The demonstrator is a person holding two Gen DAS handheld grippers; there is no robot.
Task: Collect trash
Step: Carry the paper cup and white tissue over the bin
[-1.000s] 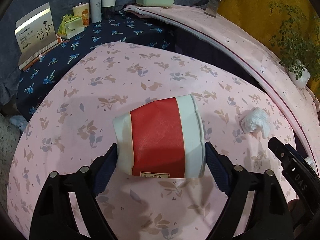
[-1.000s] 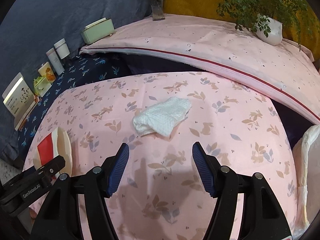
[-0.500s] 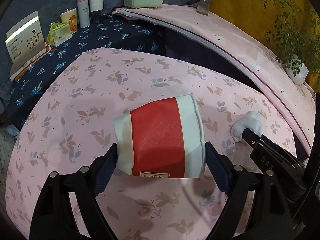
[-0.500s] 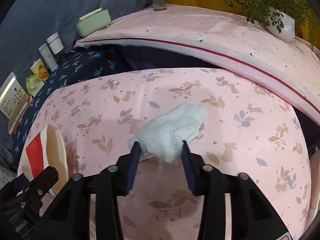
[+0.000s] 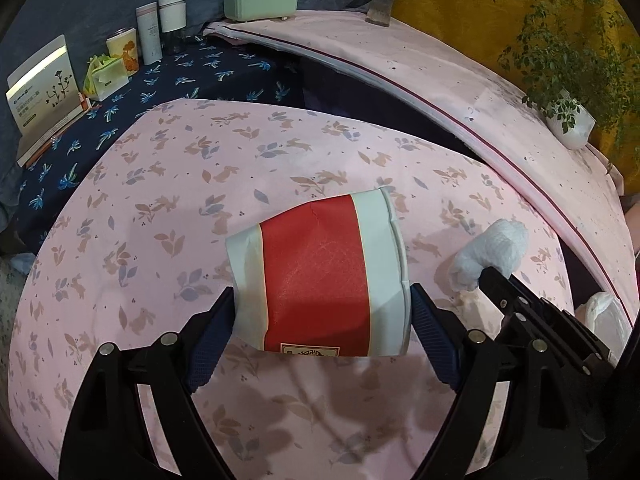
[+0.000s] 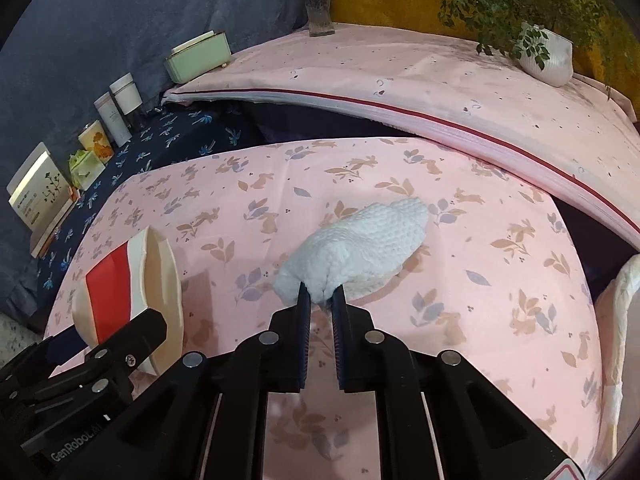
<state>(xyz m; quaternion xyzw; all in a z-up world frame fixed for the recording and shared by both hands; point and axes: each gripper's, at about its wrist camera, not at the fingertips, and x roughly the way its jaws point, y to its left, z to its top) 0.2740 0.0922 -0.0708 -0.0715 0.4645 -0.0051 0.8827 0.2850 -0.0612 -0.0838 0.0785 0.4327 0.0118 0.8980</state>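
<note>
We see the right gripper (image 6: 320,300) closing on the near end of the crumpled tissue (image 6: 360,244), whose long axis runs away from it over the pink cloth (image 6: 500,280), while the left gripper (image 5: 320,320) holds the paper cup (image 5: 320,276) sideways, just left of the tissue.

One paper cup (image 5: 320,280); one crumpled tissue (image 6: 360,248); two tools, left tool (image 5: 320,320) and right tool (image 6: 320,300); one potted plant (image 6: 548,54); one flower vase (image 6: 320,8); one green box (image 6: 200,58); two white bottles (image 6: 120,108); one plastic bag (image 5: 608,320).
</note>
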